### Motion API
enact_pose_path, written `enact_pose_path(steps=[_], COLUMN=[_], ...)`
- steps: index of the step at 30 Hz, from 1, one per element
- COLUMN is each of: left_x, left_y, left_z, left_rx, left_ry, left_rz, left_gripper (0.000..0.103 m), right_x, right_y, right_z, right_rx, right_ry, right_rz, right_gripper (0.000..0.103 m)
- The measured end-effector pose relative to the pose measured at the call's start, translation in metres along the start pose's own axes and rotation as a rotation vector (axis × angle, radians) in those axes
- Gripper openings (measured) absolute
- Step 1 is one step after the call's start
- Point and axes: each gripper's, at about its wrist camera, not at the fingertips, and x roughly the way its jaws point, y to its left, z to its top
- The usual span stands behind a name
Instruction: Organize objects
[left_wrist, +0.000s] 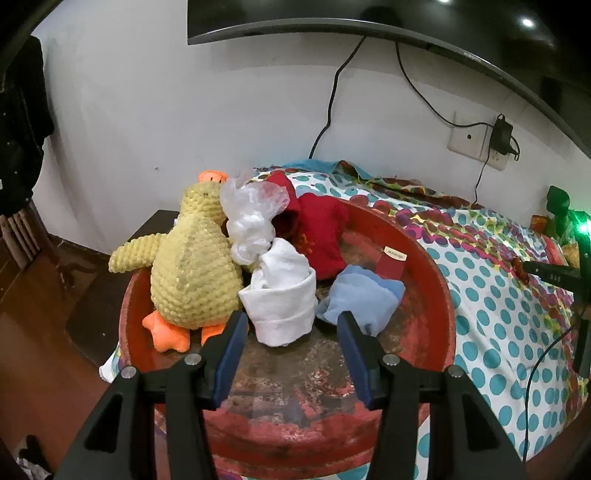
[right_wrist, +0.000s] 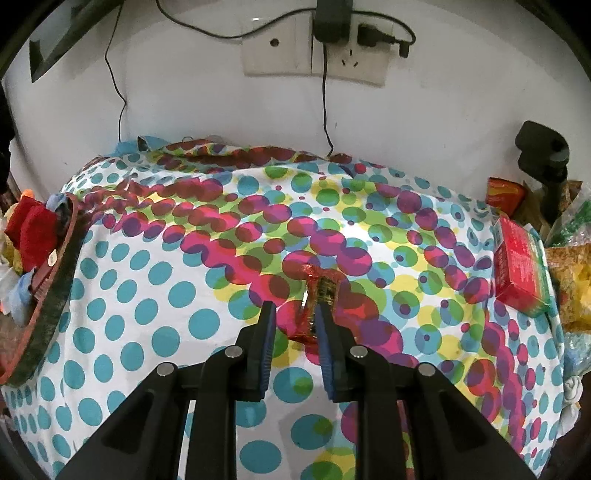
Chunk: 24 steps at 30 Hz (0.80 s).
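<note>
Left gripper (left_wrist: 291, 326) jaws apart, empty, over scuffed round red tray (left_wrist: 436, 266) holding knitted yellow duck (left_wrist: 192, 266). Right gripper (right_wrist: 295, 314) clamps crinkly red-gold foil wrapper (right_wrist: 317, 295).

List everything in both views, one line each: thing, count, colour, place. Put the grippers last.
basin: 1, red, worn, on the bedspread's left end
plush duck: 1, yellow with orange feet, in the basin, left
plastic bag: 1, clear, beside the duck
white cloth: 1, rolled, basin middle
red garment: 1, basin back
blue cloth: 1, light blue, basin right
bedspread: 1, white with coloured dots
candy wrapper: 1, red and gold foil, between the right gripper's fingers
red box: 1, bedspread's right edge
left gripper: open, over the basin
right gripper: shut on the candy wrapper
</note>
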Motion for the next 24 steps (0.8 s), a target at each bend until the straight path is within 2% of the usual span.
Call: enact_pose_path(steps=[5,8,14,24], left_x=[-0.003,-0.001,0.005,0.017], left_y=[-0.006,-0.008,-0.013,-0.018], left_z=[-0.001,-0.002,0.000,0.005], left_rx=[0.010,0.011,0.008,0.013], left_ry=[-0.003,0.006,0.019,0.047], left_rz=[-0.009,-0.009,-0.004,0.022], left_gripper=[0.052,0.052,0.052,0.052], right_x=[0.005,0.006,0.022,0.039], right_y=[-0.010,-0.015,-0.010,-0.041], right_z=[-0.008,-0.011,-0.003,0.017], right_rx=[0.012,0.018,-0.005,-0.017], right_ry=[0.026,0.008,0.011,-0.003], right_rz=[0.010,0.001,0.000,0.027], right_gripper=[0.020,0.023,0.027,0.031])
